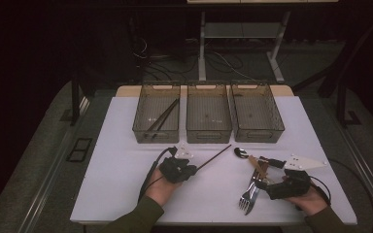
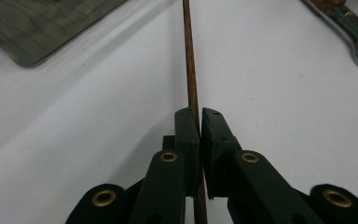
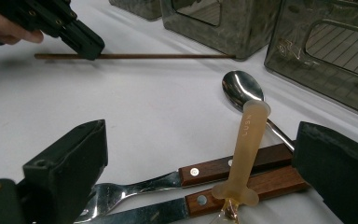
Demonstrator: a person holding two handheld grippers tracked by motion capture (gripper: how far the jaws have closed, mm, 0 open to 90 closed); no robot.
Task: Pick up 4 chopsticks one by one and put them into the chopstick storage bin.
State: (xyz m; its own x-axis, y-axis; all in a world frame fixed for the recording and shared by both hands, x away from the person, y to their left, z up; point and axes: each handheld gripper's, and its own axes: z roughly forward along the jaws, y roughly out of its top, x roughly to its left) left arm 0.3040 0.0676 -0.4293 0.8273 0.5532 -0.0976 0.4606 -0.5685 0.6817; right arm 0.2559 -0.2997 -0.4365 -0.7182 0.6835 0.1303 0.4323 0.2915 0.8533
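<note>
My left gripper is shut on a thin brown chopstick just above the white table; the stick's far end points toward the middle bin. To the right, my right gripper stands open over a cutlery pile, its jaws on either side. In the pile are two wood-handled pieces, at least one of them a fork, a steel spoon and a translucent amber-handled utensil lying across them. The right gripper view also shows the left gripper holding the chopstick.
Three clear grey bins stand in a row at the back: the left bin holds chopsticks, while the middle bin and right bin look empty. The white table has open room at front left. Cables trail from both grippers.
</note>
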